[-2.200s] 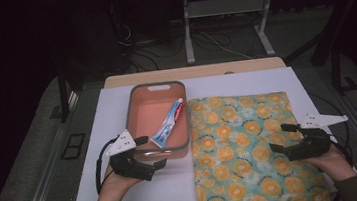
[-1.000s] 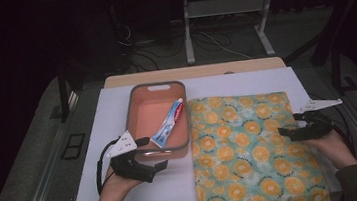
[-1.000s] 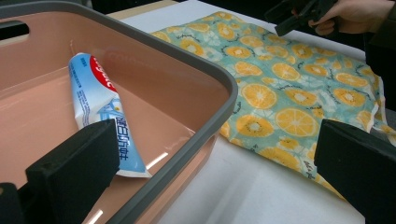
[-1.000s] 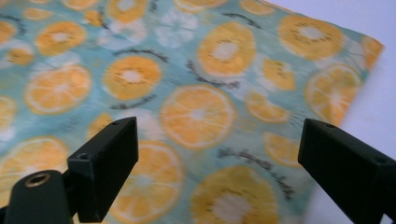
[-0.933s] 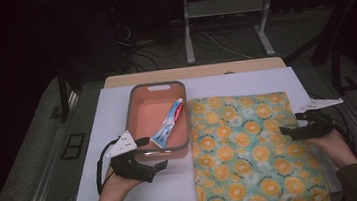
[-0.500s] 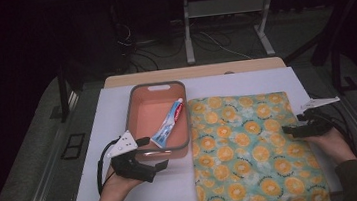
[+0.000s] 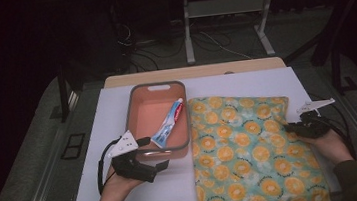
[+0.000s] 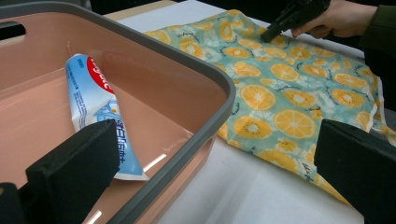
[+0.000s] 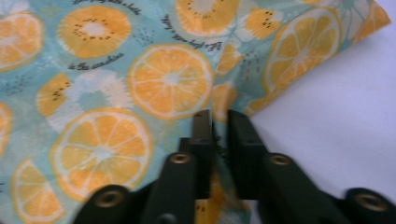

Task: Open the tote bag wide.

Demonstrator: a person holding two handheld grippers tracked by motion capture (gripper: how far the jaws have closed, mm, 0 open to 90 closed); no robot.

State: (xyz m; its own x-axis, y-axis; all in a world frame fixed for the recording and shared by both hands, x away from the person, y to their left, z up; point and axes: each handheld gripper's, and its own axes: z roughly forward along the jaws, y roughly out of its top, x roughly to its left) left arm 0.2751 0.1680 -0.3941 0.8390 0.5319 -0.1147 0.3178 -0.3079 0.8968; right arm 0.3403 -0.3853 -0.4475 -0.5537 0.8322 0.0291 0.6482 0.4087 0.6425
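White table (image 7: 117, 107); orange-print cloth (image 7: 241, 144) pinched between right hand-held gripper (image 9: 219, 122)

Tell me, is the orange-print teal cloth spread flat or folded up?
Mostly spread flat: the orange-print teal cloth covers the white table's right side, except where the right gripper pinches its right edge.

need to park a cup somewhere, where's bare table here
Bare white board lies left of the pink tray, and a strip runs behind the orange-print cloth toward the far edge. The near edge in front of the tray is partly free, but the left tongs sit there. The right side is crowded: cloth, right tongs.
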